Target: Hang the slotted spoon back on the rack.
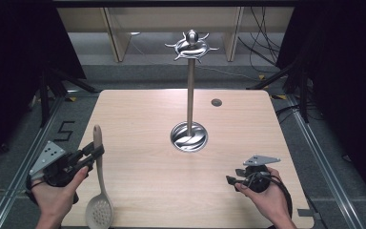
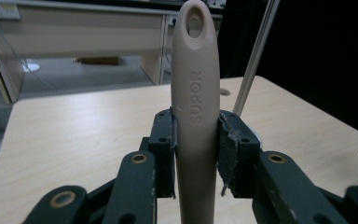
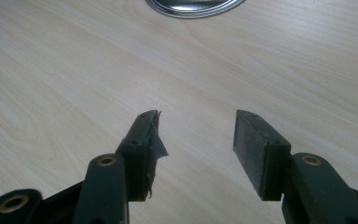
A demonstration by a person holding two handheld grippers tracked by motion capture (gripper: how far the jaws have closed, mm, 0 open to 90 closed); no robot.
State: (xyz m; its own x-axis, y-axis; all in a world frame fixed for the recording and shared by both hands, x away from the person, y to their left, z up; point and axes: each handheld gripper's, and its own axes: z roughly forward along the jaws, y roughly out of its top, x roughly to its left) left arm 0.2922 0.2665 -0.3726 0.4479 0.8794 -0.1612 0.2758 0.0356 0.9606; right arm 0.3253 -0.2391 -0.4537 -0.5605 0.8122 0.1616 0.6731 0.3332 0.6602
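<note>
Left gripper [image 1: 91,153] clamped on slotted spoon [image 1: 98,188] handle, near left of table [image 1: 138,191].
Utensil stand [image 1: 189,86] rises far centre, well apart; right gripper [image 3: 198,133] rests near right, jaws apart, nothing between.

- the utensil stand [image 1: 189,95] rises from its round steel base [image 1: 189,137] at the centre of the frame; its post and the hook crown [image 1: 191,46] at top centre block any straight pass across the middle.
- bare table [image 1: 138,109] lies open to the left and right of the post.
- the slotted spoon [image 1: 98,191], clamped in the left gripper [image 1: 94,153], takes up the lower left.
- the right gripper [image 1: 233,177], jaws apart, sits at lower right with open wood between it and the base.
- a small dark disc [image 1: 216,102] lies flat at upper right.
</note>
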